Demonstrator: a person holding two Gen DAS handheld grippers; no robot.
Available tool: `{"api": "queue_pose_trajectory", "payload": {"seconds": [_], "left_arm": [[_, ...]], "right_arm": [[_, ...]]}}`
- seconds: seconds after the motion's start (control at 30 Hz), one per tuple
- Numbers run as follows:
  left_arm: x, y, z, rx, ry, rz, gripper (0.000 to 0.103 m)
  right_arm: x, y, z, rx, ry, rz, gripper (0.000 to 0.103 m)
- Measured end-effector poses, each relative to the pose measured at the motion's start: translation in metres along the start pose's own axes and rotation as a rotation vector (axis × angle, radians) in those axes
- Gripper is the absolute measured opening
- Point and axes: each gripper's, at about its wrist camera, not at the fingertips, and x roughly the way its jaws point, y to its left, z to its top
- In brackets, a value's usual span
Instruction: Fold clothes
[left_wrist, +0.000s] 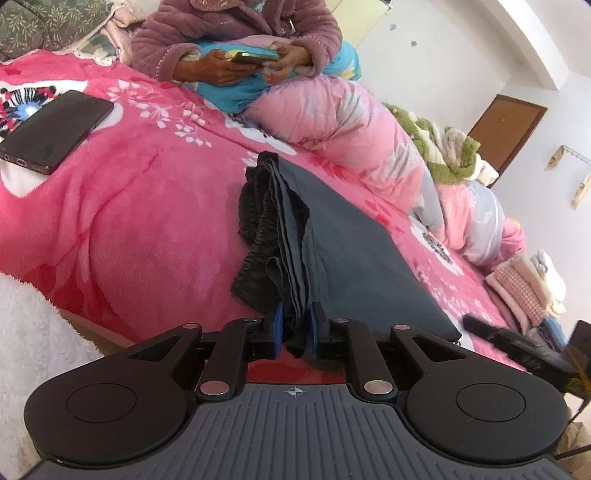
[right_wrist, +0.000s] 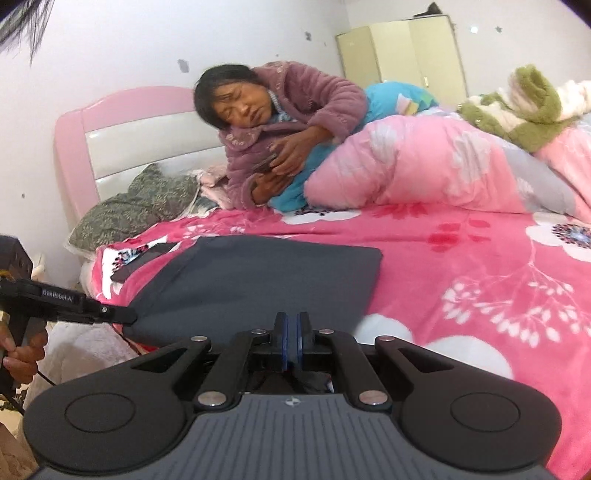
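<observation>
We see the left gripper (left_wrist: 295, 325) with its blue-padded fingers (left_wrist: 277, 320) clamped on the bunched edge of a dark grey garment (left_wrist: 343, 236), several folded layers gathered between the pads. From that grip the cloth runs away from us across the bed (left_wrist: 129, 236), its black elastic waistband (left_wrist: 255, 221) rumpled along the left side and the rest lying flat and smooth. In the right wrist view the right gripper (right_wrist: 293, 339) has its fingers (right_wrist: 282, 338) pressed together with nothing between the pads, poised just over the near edge of the same garment (right_wrist: 266, 280), which lies as a flat rectangle on the pink flowered blanket. The left gripper (right_wrist: 110, 315) reaches in from the left and touches the garment's near-left corner. Further out, a dark phone (left_wrist: 55, 129) lies on the blanket, well apart from the cloth. A person in a purple fleece robe (left_wrist: 236, 33) leans on the far side of the bed, holding another phone, beside a heaped pink quilt (left_wrist: 351, 125).
</observation>
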Motion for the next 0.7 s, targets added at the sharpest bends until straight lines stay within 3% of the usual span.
{"api": "queue_pose_trajectory", "payload": {"seconds": [0.13, 0.23, 0.33, 0.4, 0.57, 0.7], "left_arm": [[-0.003, 0.001, 0.000, -0.002, 0.006, 0.015, 0.017], [-0.013, 0.000, 0.004, 0.014, -0.037, 0.036, 0.019], [-0.028, -0.004, 0.008, 0.043, -0.136, 0.006, 0.020], [-0.030, -0.015, 0.008, 0.101, -0.160, -0.023, 0.026], [-0.008, -0.066, -0.010, 0.406, -0.100, 0.001, 0.027], [0.007, -0.088, -0.023, 0.533, -0.104, 0.001, 0.027]], "right_arm": [[0.017, 0.001, -0.009, 0.046, 0.063, -0.007, 0.005], [0.026, -0.001, -0.016, 0.097, 0.106, -0.011, 0.005], [0.004, -0.002, -0.015, 0.174, 0.032, 0.077, 0.006], [0.000, -0.002, -0.020, 0.223, 0.047, 0.132, 0.016], [0.034, 0.012, -0.046, 0.269, 0.187, 0.112, 0.017], [0.053, 0.016, -0.048, 0.314, 0.177, 0.119, 0.017]]}}
